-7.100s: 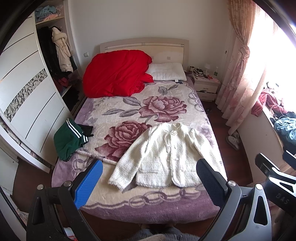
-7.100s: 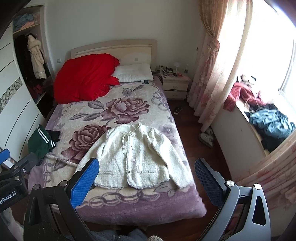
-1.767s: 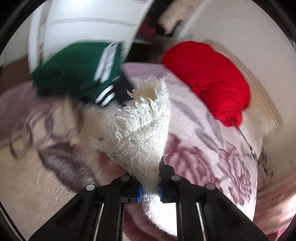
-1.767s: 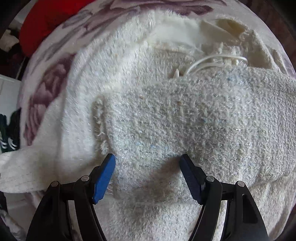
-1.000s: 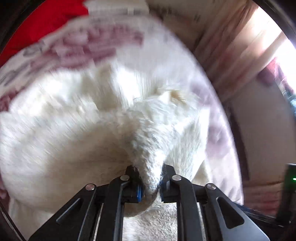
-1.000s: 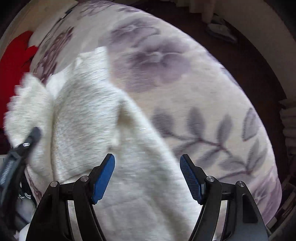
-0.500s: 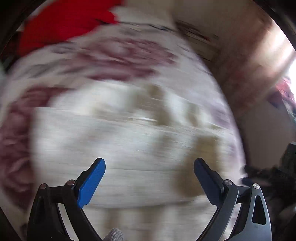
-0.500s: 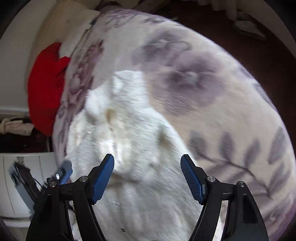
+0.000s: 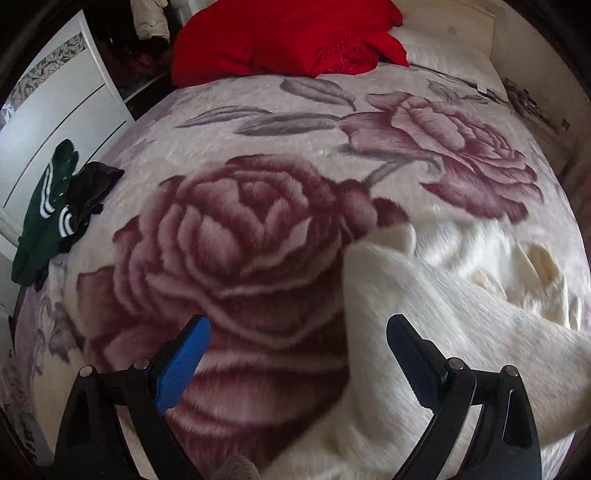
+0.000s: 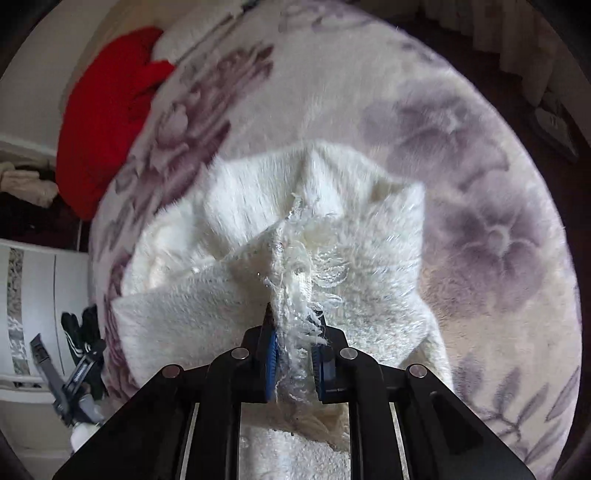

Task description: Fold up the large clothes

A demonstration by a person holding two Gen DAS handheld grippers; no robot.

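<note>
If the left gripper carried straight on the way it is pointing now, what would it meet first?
Most likely the rose-patterned blanket on the bed: the open left gripper points down at a big printed rose, with the white jacket's edge just inside its right finger. Depth is hard to judge.

- white cardigan [image 10: 332,236]: fuzzy, rough-knit cloth, frayed fringe edge
- bed blanket [image 9: 258,122]: plush, short-pile fleece, soft sheen
- gripper fingers [image 9: 443,384]: matt black plastic; blue ribbed pads [image 9: 181,365]
- red quilt [image 9: 280,33]: smooth cloth
</note>
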